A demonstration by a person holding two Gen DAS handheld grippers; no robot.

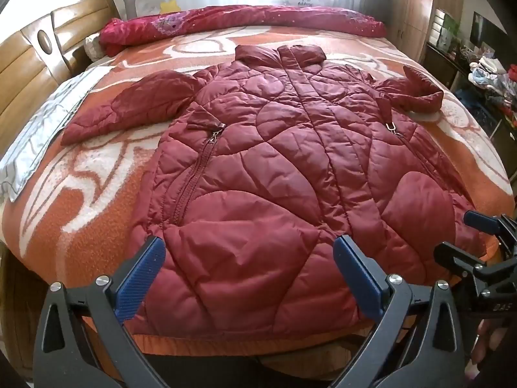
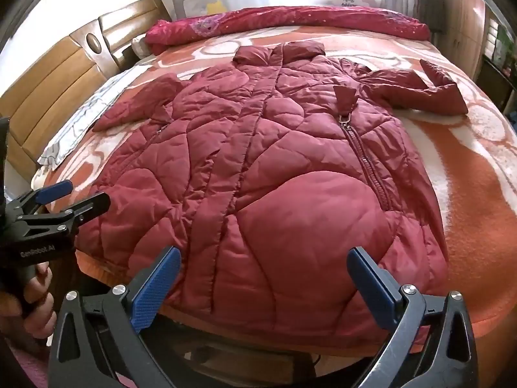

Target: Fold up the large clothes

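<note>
Fingers, left gripper (image 1: 248,252): blue pads spread wide apart, clamped on nothing, poised just above the near hem of the jacket, on its left half.
Fingers, right gripper (image 2: 265,263): also wide apart and holding nothing, over the near hem on the jacket's right half; in the left wrist view this gripper shows at the right edge (image 1: 484,226), its fingers parted there too.
Left gripper from the right wrist view (image 2: 77,194): at the left edge beside the jacket's hem corner, fingers parted, with the person's hand (image 2: 40,297) wrapped round its handle.
Jacket (image 1: 284,161): dark red quilted puffer coat, lying flat and front-up in the middle of the bed, collar toward the far side, hem at the near edge.
Left sleeve (image 1: 129,106): stretched out sideways on the blanket, angled slightly toward the near side.
Right sleeve (image 2: 416,90): out to the side, bent so its cuff turns upward and back.
Pocket zips: one on each front panel, the right one (image 2: 365,158) running diagonally with a metal pull at its top.
Blanket (image 2: 468,194): orange and white fleece covering the bed under the jacket.
Quilt (image 1: 242,22): crimson patterned, rolled along the far edge of the bed.
Headboard (image 1: 29,64): light wood, on the left.
Grey cloth (image 1: 42,132): flat on the bed's left edge, apart from the sleeve.
</note>
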